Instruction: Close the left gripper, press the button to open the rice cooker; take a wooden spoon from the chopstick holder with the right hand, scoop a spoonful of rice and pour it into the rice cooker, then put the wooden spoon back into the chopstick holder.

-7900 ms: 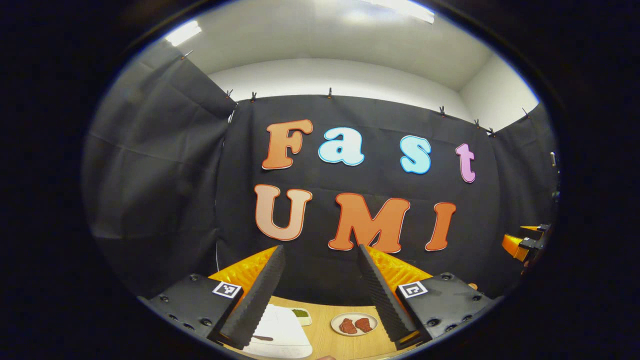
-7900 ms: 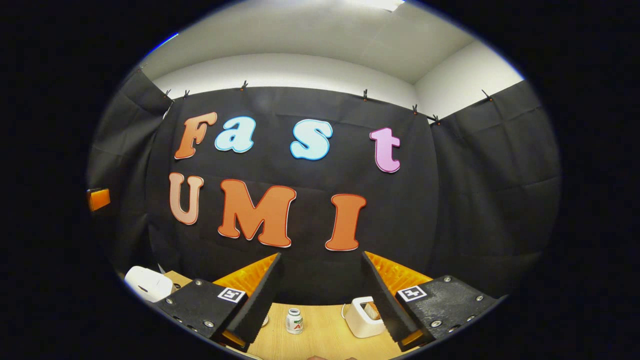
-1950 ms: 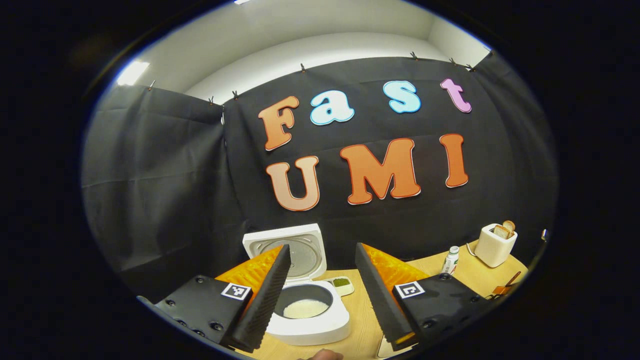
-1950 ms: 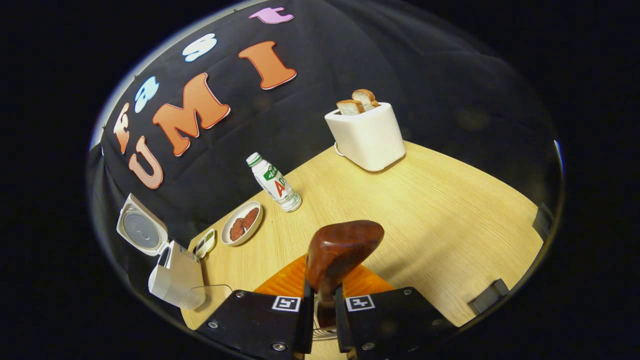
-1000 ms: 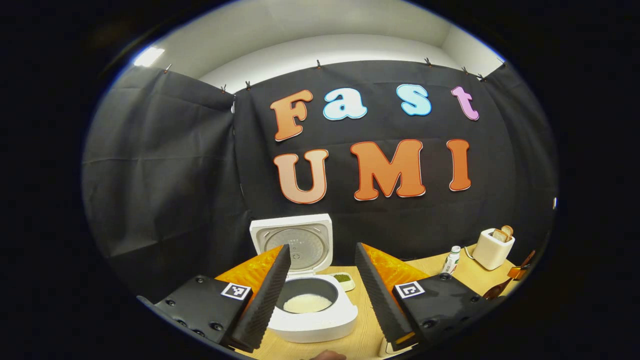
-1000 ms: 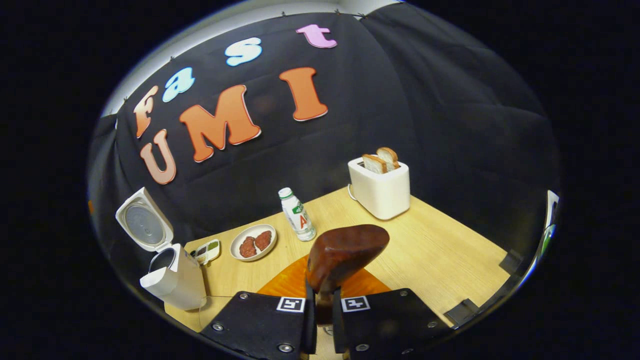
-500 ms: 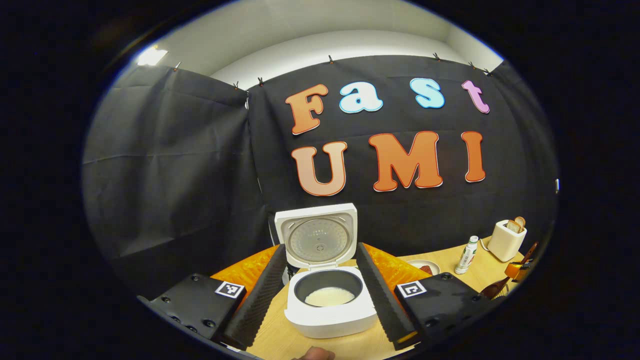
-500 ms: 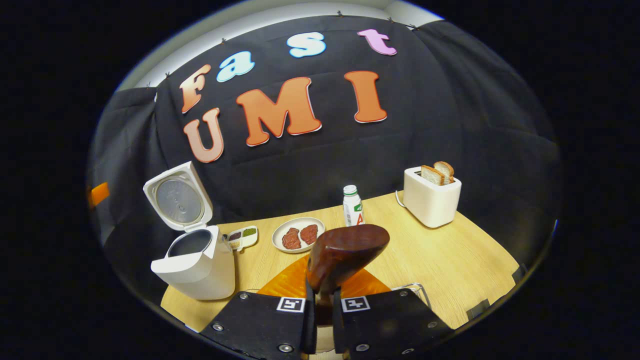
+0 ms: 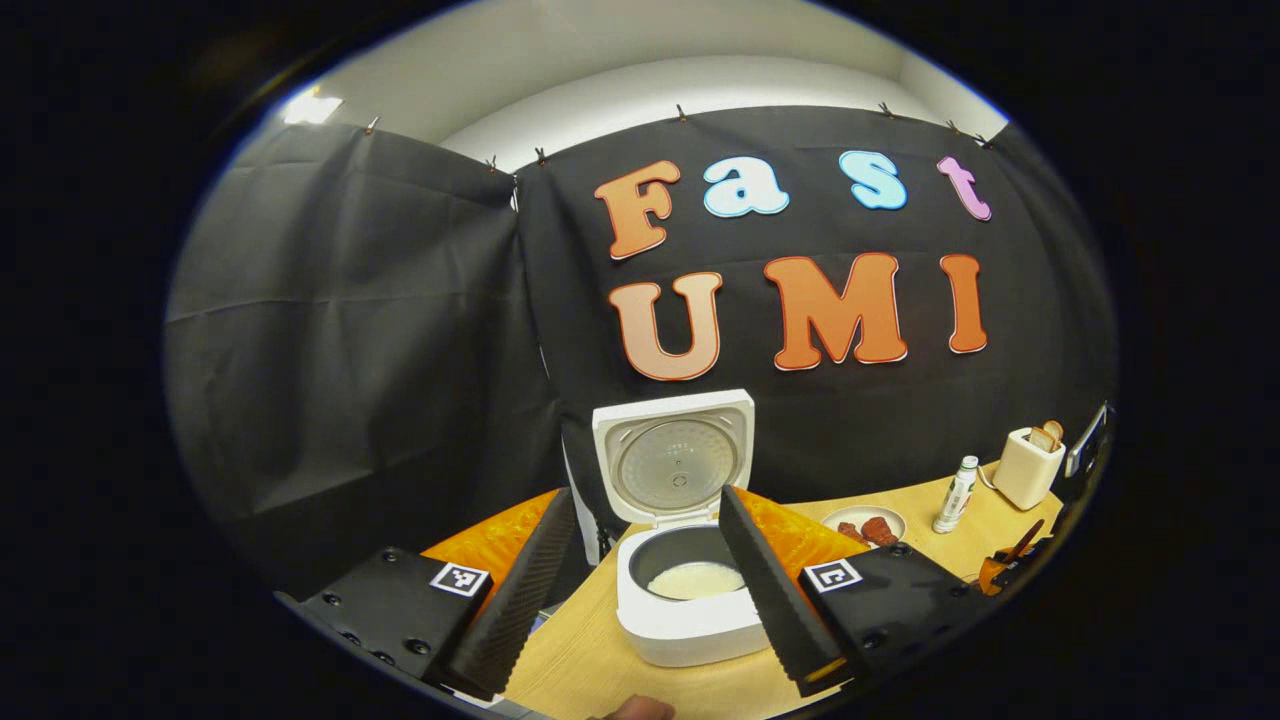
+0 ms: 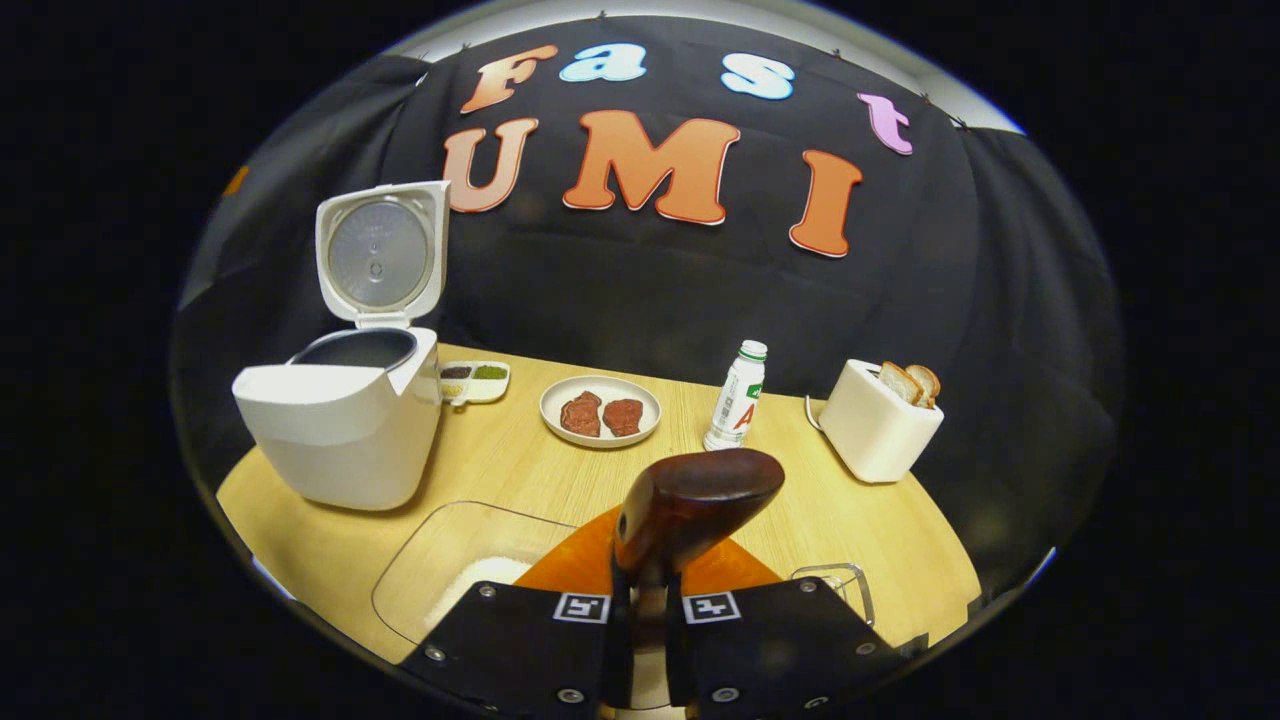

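The white rice cooker (image 9: 690, 625) stands open, lid (image 9: 672, 455) upright, with white rice in its dark pot (image 9: 695, 580). My left gripper (image 9: 646, 494) is open above the table in front of it, nothing between its fingers. My right gripper (image 10: 645, 590) is shut on the stem of a dark wooden spoon (image 10: 695, 505), whose bowl sticks up ahead of the fingers. In the right gripper view the rice cooker (image 10: 345, 420) sits at the left, and a clear glass dish (image 10: 440, 560) holding rice lies just below and left of the spoon. A wire holder (image 10: 835, 585) shows at lower right.
On the wooden table (image 10: 560, 465) stand a plate with two meat pieces (image 10: 600, 410), a small condiment tray (image 10: 475, 380), a white bottle (image 10: 735, 395) and a white toaster with bread (image 10: 880, 420). The right gripper with the spoon (image 9: 1005, 565) appears far right in the left gripper view.
My right gripper has swung left and tipped down with the spoon still held; the cooker is nearer and the glass rice dish has come into view. The left gripper stays open and has drifted slightly.
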